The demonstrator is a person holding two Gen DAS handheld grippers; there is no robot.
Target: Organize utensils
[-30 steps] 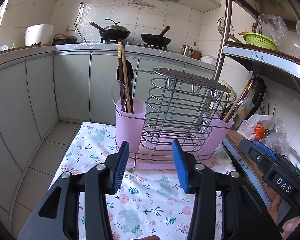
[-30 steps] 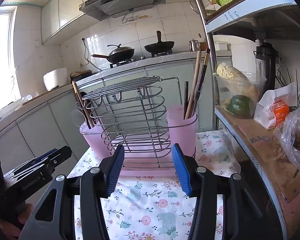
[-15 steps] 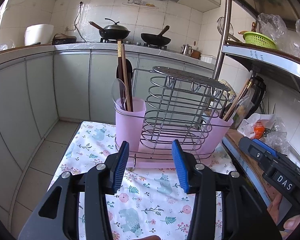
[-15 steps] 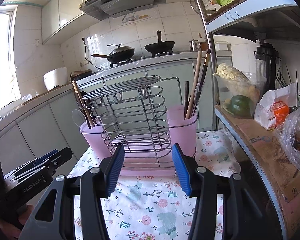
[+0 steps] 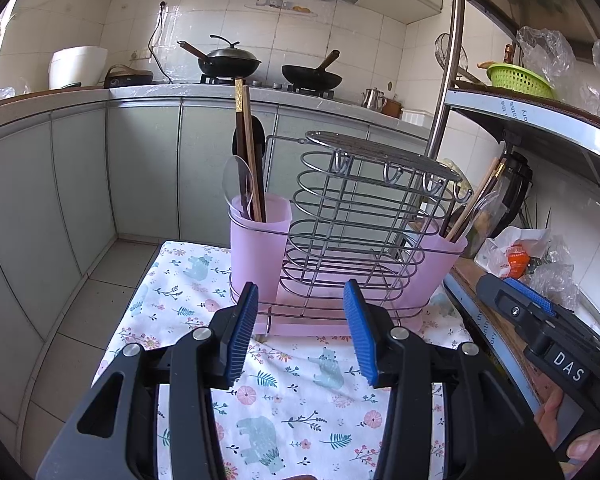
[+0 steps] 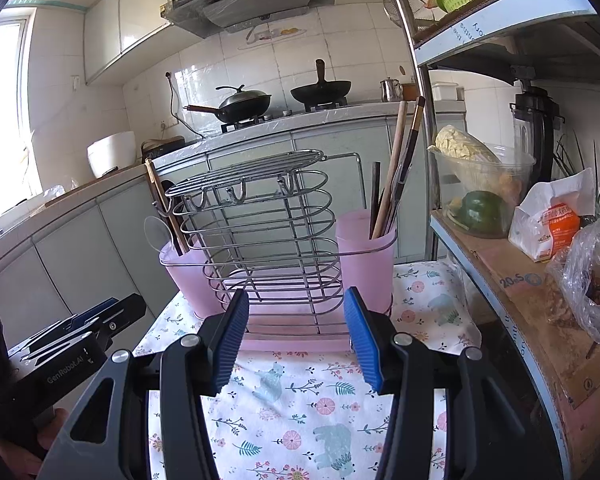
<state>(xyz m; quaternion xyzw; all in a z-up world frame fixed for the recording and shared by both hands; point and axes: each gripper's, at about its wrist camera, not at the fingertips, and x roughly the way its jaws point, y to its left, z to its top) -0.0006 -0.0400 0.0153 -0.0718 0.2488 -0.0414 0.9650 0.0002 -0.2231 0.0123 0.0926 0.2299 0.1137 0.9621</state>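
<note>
A wire utensil rack [image 5: 360,216] [image 6: 256,224] stands on a small table with a floral cloth [image 5: 296,400] [image 6: 300,408]. It has a pink cup at each end. The left cup [image 5: 260,240] [image 6: 188,276] holds dark chopsticks [image 5: 246,148] and a clear spoon [image 5: 236,184]. The right cup [image 5: 440,264] [image 6: 366,252] holds wooden chopsticks [image 6: 396,168] and more utensils. My left gripper [image 5: 302,328] hovers open in front of the rack, nothing between its blue pads. My right gripper [image 6: 296,328] is also open and empty, just short of the rack's pink base.
A metal shelf unit [image 6: 500,248] lines the table's right side, with a vegetable tub [image 6: 476,188], bags and a blender [image 6: 536,128]. Behind are grey cabinets, a counter with two woks [image 5: 228,62] and a white cooker [image 5: 78,66]. Tiled floor [image 5: 80,300] lies left.
</note>
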